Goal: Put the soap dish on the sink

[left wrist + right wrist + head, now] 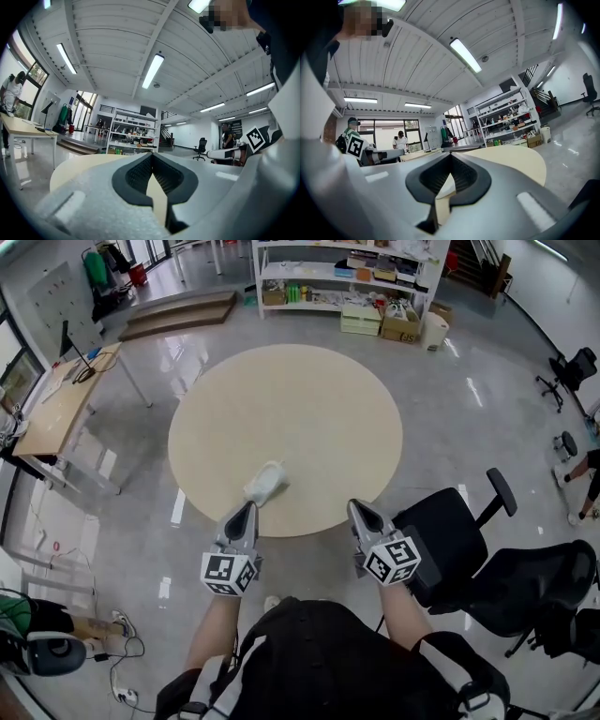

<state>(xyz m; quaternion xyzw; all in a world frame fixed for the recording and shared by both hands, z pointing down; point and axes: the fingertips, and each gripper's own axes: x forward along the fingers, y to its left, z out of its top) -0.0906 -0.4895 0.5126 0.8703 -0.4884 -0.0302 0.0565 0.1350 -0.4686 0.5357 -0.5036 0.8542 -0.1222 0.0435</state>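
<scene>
Soap dish (264, 483) lies near the table's (286, 409) front edge, just past the left gripper (247, 507), which like the right gripper (355, 507) is closed and empty; advancing unopened could shove the dish away.

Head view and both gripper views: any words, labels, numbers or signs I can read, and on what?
No readable text in any view.
Left gripper and right gripper: black-and-white square marker patterns only, no letters or digits.
The cardboard box by the shelf: any print is too small to read.
The soap dish: no label visible.
</scene>
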